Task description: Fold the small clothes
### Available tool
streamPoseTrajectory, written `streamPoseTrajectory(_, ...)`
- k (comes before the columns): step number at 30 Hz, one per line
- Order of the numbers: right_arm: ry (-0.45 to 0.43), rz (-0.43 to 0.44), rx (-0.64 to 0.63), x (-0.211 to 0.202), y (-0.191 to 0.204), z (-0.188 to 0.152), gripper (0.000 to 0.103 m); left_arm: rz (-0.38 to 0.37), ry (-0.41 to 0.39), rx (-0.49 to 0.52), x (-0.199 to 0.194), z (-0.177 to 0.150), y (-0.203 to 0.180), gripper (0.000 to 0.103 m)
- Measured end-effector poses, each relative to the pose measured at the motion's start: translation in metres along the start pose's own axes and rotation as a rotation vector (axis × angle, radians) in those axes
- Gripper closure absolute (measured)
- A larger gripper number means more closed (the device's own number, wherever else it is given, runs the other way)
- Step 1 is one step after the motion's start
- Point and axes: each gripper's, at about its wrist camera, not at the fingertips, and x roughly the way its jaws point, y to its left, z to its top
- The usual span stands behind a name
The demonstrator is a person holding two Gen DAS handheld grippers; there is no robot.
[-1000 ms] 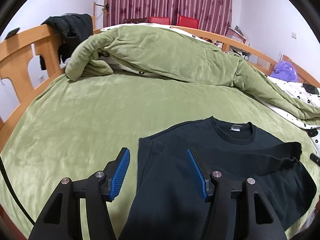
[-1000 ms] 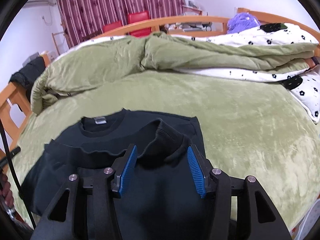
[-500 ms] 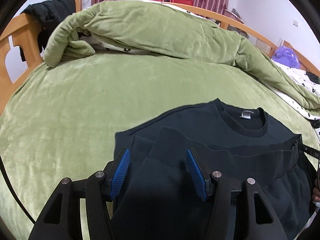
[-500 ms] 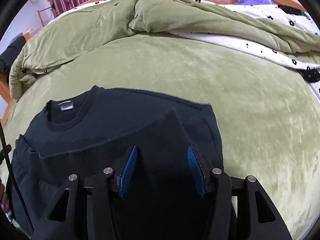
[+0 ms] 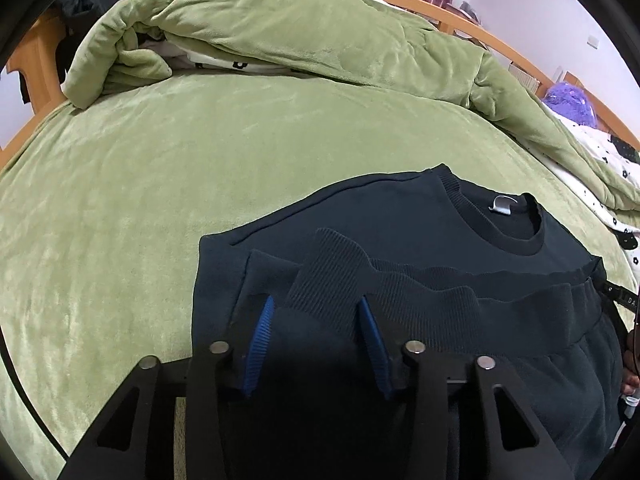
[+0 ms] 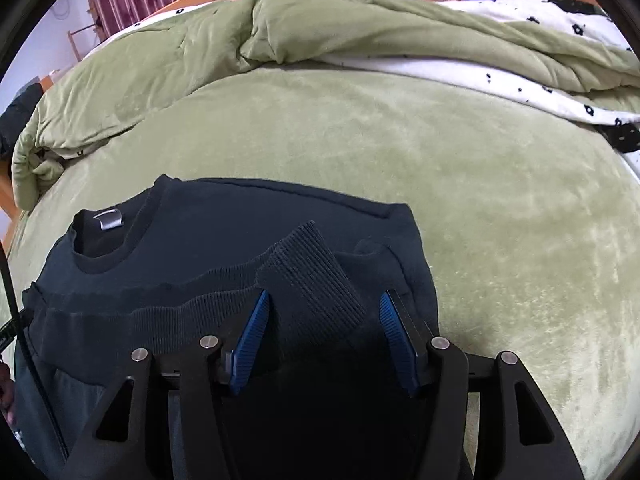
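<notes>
A black sweatshirt (image 5: pixel 392 224) lies on the green bed cover, collar and grey label away from me; it also shows in the right wrist view (image 6: pixel 240 232). Its ribbed hem is folded up toward the collar. My left gripper (image 5: pixel 316 320) has its jaws apart around the left ribbed corner of the hem (image 5: pixel 328 276), blue pads not pressing the cloth. My right gripper (image 6: pixel 324 316) has its jaws apart around the right ribbed corner (image 6: pixel 312 276). The lower body of the sweatshirt is hidden under both grippers.
A rumpled green duvet (image 5: pixel 304 36) with a white flowered lining is piled across the far side of the bed (image 6: pixel 480 168). A wooden bed frame (image 5: pixel 44 36) with dark clothes on it stands at the left. A purple plush (image 5: pixel 568 102) lies at the right.
Both grippers have carried the hem forward over the sweatshirt toward the collar and lowered toward the bed. The left jaws have narrowed somewhat.
</notes>
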Motion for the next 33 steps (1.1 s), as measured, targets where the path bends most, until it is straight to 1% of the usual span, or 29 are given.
streamPoseTrajectory(2, -0.005, -0.006, -0.016, 0.001, 0.004, -0.001, 0.047, 0.017, -0.013, 0.007, -0.002, -0.001, -0.002, 0.072)
streamPoseTrajectory(3, -0.010, -0.012, -0.023, 0.001, 0.005, -0.001, 0.051, 0.025, -0.021, 0.008, -0.003, -0.001, -0.002, 0.074)
streamPoseTrajectory(4, -0.014, -0.020, -0.026, 0.001, 0.007, -0.001, 0.054, 0.030, -0.028, 0.005, -0.004, 0.000, -0.001, 0.079)
streamPoseTrajectory(5, -0.021, -0.030, -0.031, 0.000, 0.008, -0.001, 0.059, 0.029, -0.037, 0.000, -0.006, 0.000, 0.001, 0.083)
streamPoseTrajectory(6, -0.029, -0.037, -0.036, -0.003, 0.009, -0.001, 0.067, 0.021, -0.044, -0.004, -0.008, 0.001, 0.003, 0.084)
streamPoseTrajectory(7, -0.040, -0.041, -0.047, -0.006, 0.010, -0.001, 0.069, 0.013, -0.054, -0.007, -0.010, 0.001, 0.004, 0.088)
streamPoseTrajectory(8, -0.046, -0.035, -0.056, -0.009, 0.010, -0.001, 0.074, 0.007, -0.071, -0.006, -0.014, 0.002, 0.004, 0.090)
streamPoseTrajectory(9, -0.055, -0.024, -0.064, -0.014, 0.011, -0.001, 0.077, 0.004, -0.082, -0.003, -0.016, 0.002, 0.003, 0.091)
streamPoseTrajectory(12, -0.083, -0.018, -0.084, -0.022, 0.014, -0.003, 0.084, 0.006, -0.138, 0.016, -0.027, 0.005, 0.000, 0.092)
streamPoseTrajectory(14, -0.118, -0.007, -0.081, -0.030, 0.015, -0.002, 0.085, -0.008, -0.173, 0.009, -0.035, 0.008, 0.001, 0.092)
streamPoseTrajectory(16, -0.170, 0.023, -0.071, -0.043, 0.016, 0.000, 0.086, -0.016, -0.197, -0.003, -0.040, 0.011, 0.004, 0.093)
streamPoseTrajectory(19, -0.219, 0.077, -0.068, -0.054, 0.018, 0.010, 0.086, -0.001, -0.215, -0.029, -0.042, 0.018, 0.008, 0.093)
streamPoseTrajectory(23, -0.201, 0.088, -0.048, -0.049, 0.018, 0.029, 0.087, 0.023, -0.211, -0.040, -0.033, 0.023, 0.014, 0.093)
streamPoseTrajectory(25, -0.173, 0.080, -0.025, -0.034, 0.015, 0.036, 0.087, 0.030, -0.189, -0.043, -0.025, 0.022, 0.017, 0.093)
streamPoseTrajectory(27, -0.135, 0.050, -0.022, -0.015, 0.015, 0.035, 0.087, 0.032, -0.159, -0.035, -0.016, 0.020, 0.016, 0.092)
streamPoseTrajectory(30, -0.080, -0.019, -0.039, 0.017, 0.019, 0.023, 0.086, 0.062, -0.114, -0.010, -0.001, 0.017, 0.011, 0.092)
streamPoseTrajectory(31, -0.076, -0.021, -0.036, 0.022, 0.019, 0.022, 0.086, 0.062, -0.097, -0.012, 0.004, 0.016, 0.012, 0.092)
streamPoseTrajectory(33, -0.081, 0.000, -0.019, 0.021, 0.013, 0.023, 0.085, 0.054, -0.082, -0.019, 0.005, 0.015, 0.014, 0.089)
